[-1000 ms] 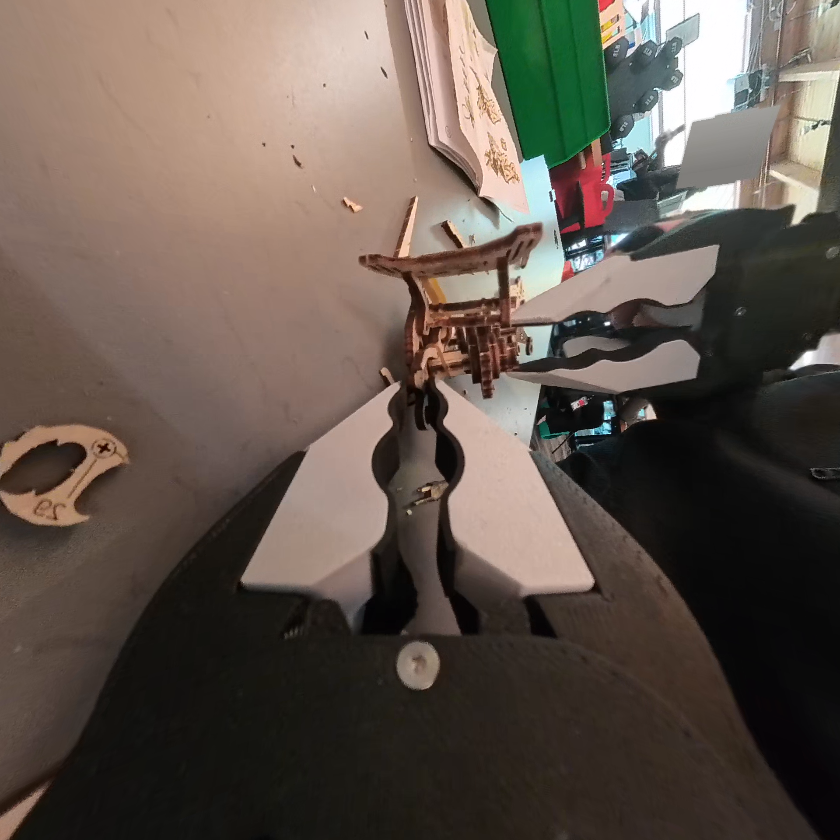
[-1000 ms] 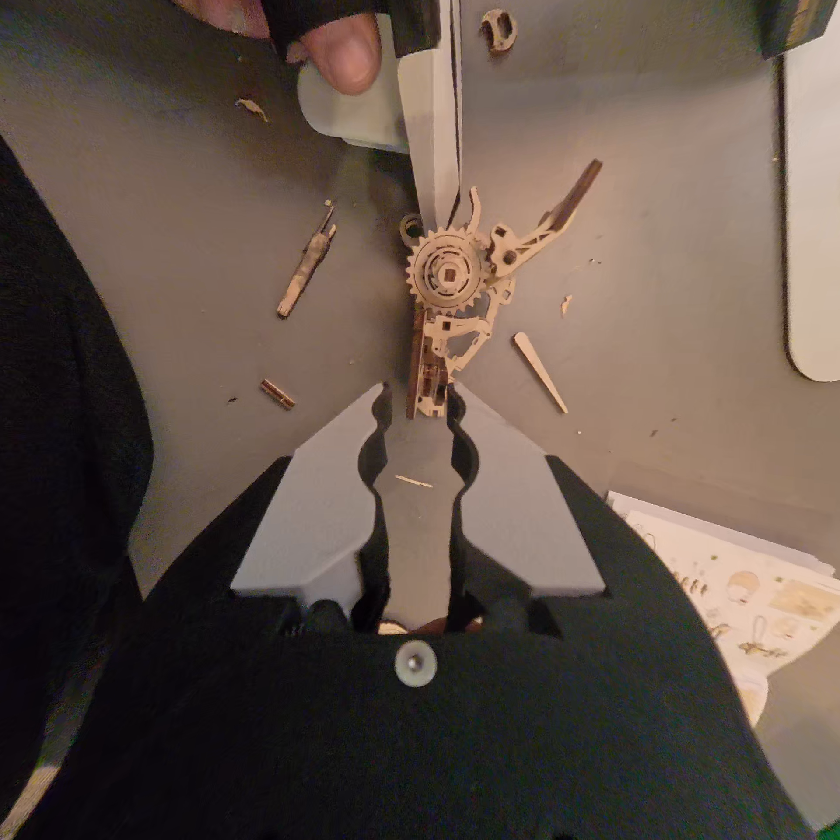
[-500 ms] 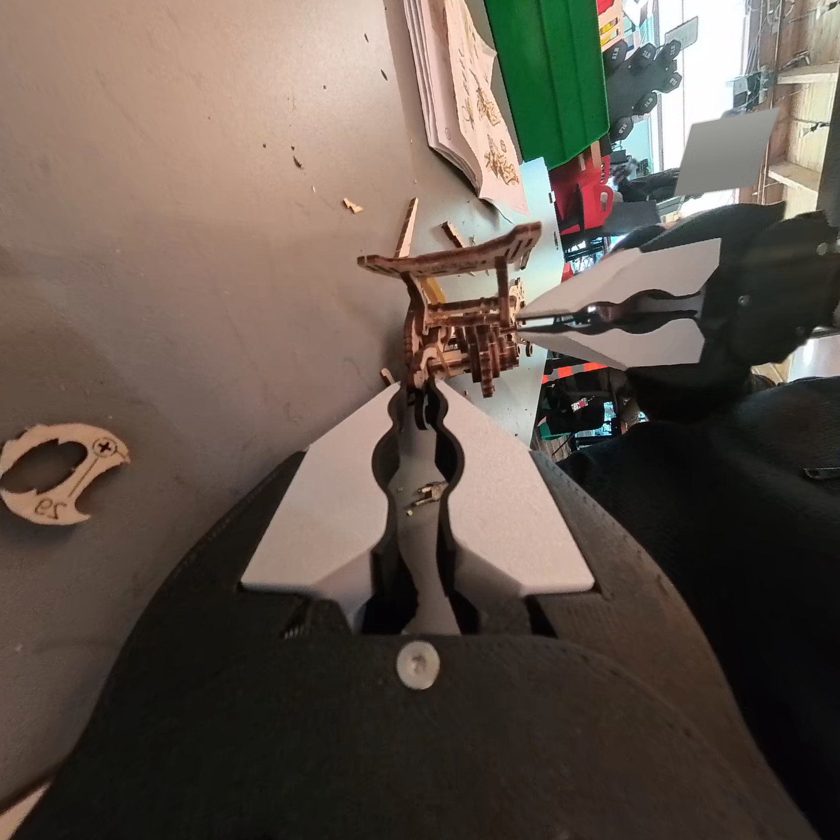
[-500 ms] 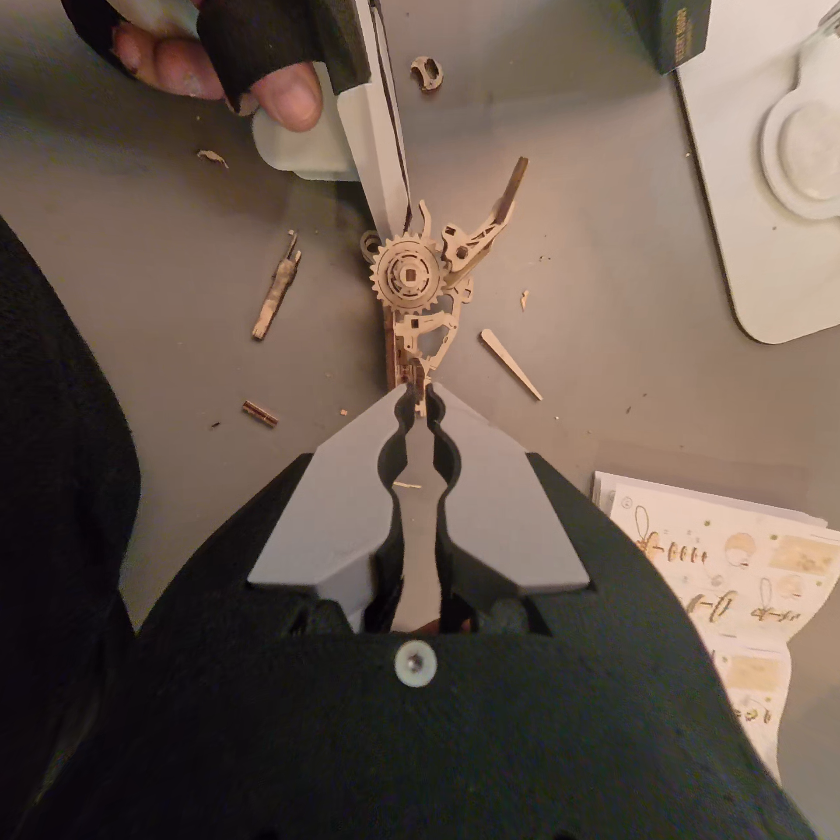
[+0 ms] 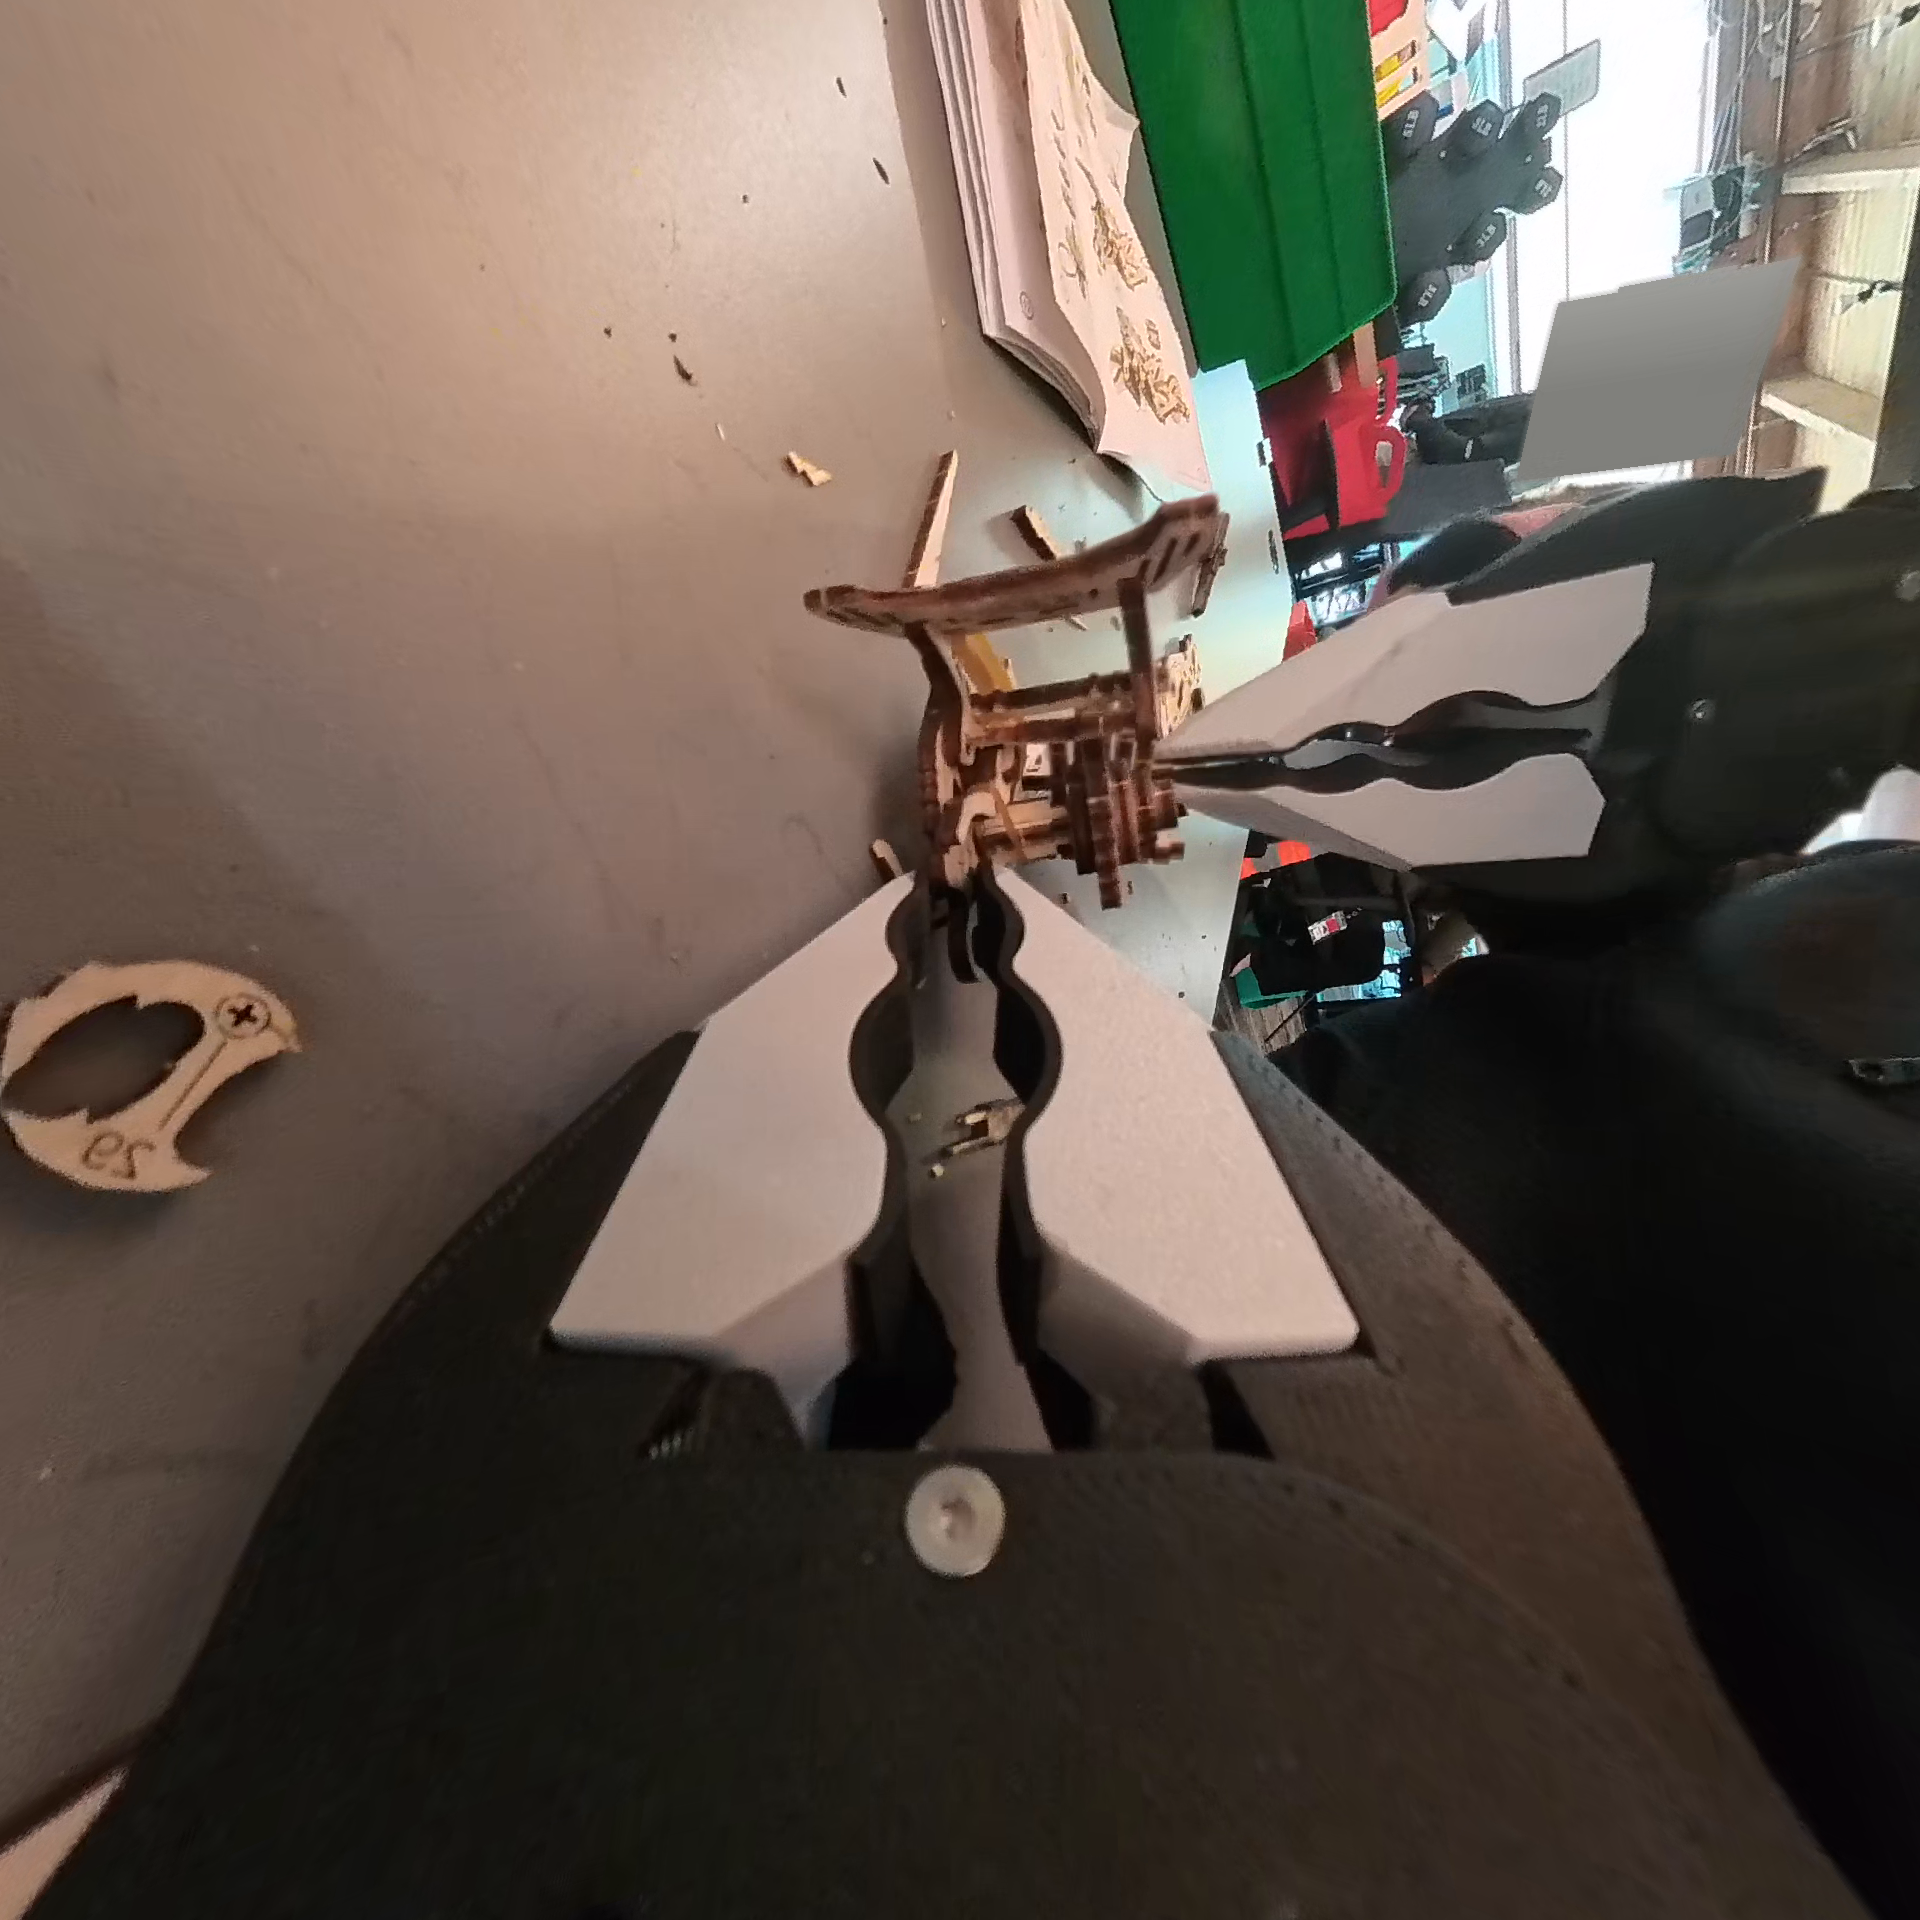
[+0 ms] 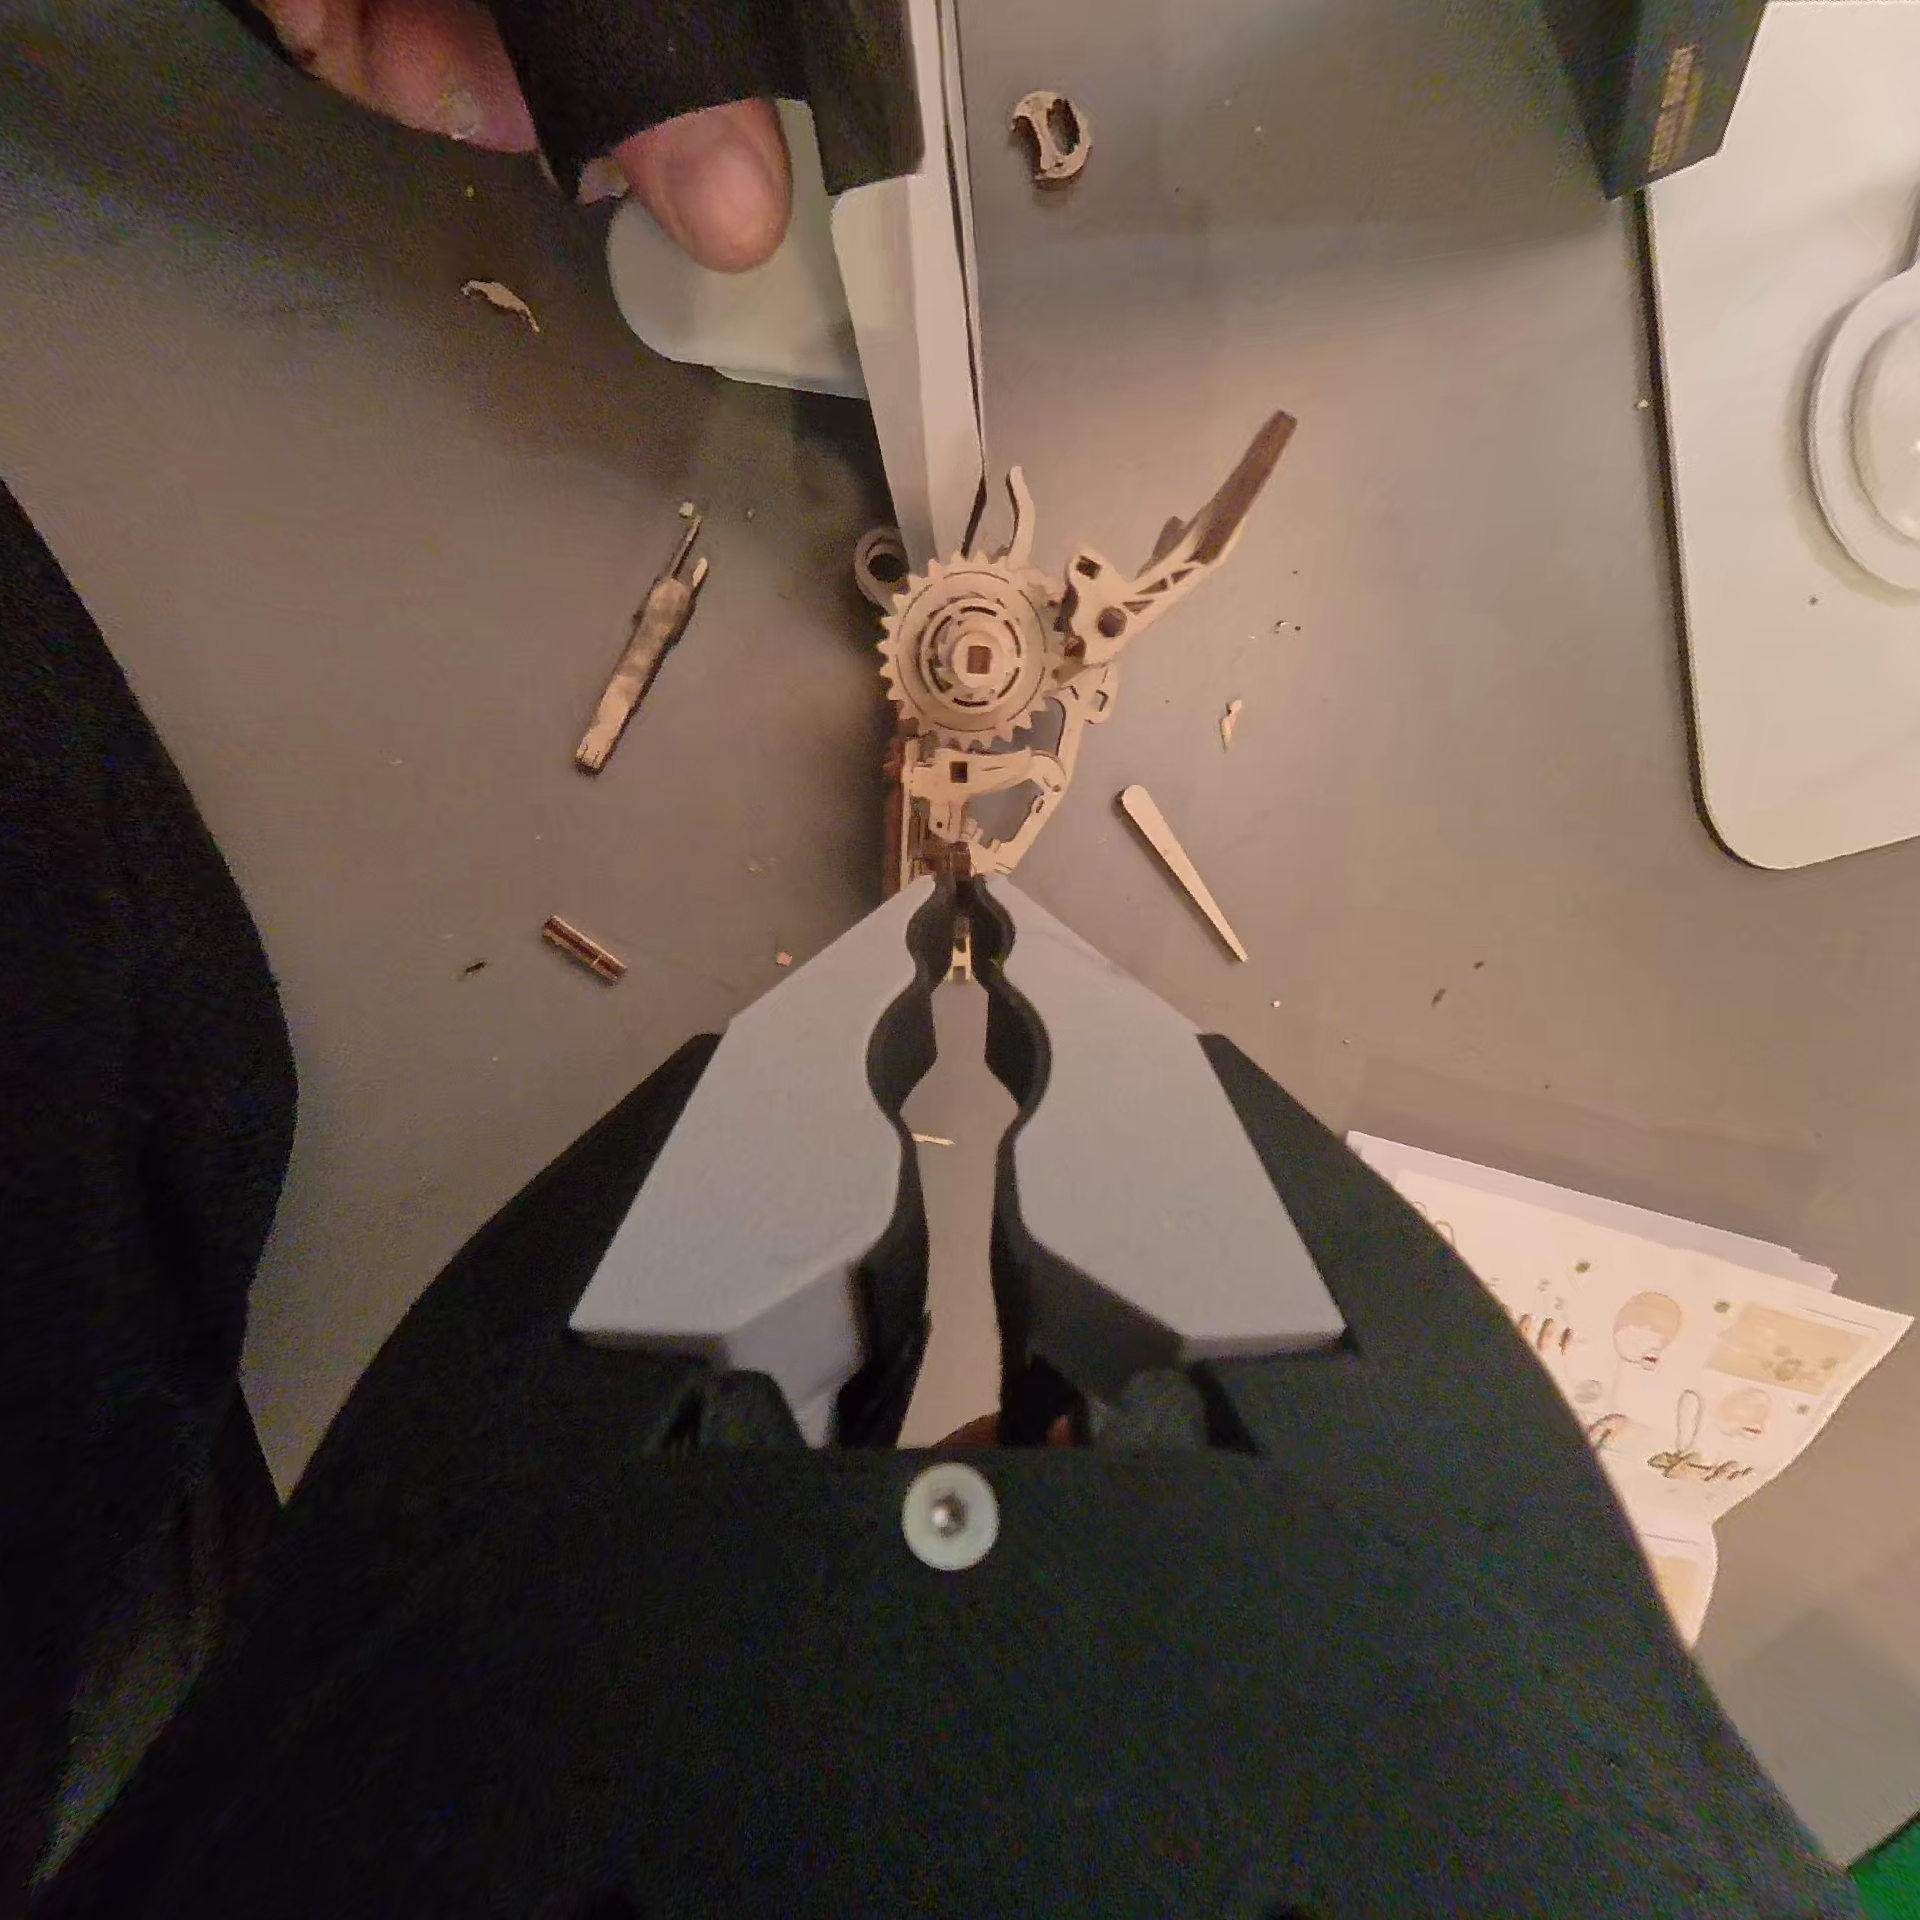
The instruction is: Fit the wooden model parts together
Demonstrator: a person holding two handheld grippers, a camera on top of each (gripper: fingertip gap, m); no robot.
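The wooden model, a small frame with gears, is held above the grey table between both grippers. My left gripper is shut on a thin dark edge of it. In the right wrist view the model shows its toothed gear and a long arm pointing up and right. My right gripper is shut on the model's narrow lower end. The right gripper also shows in the left wrist view, pinching the model from the right. The left gripper shows in the right wrist view, gripping behind the gear.
Loose wooden bits lie on the table: a ring-shaped offcut, a pointed sliver, a stick and a short peg. An instruction booklet, a white board and a green bin are near. Some 6 centimeters of space lies between my two pairs of fingers. My left tips are roughly 6 centimeters from the stick.
My right gripper has closed from open around the model's end to shut on it. The left gripper has kept its hold and barely moved.
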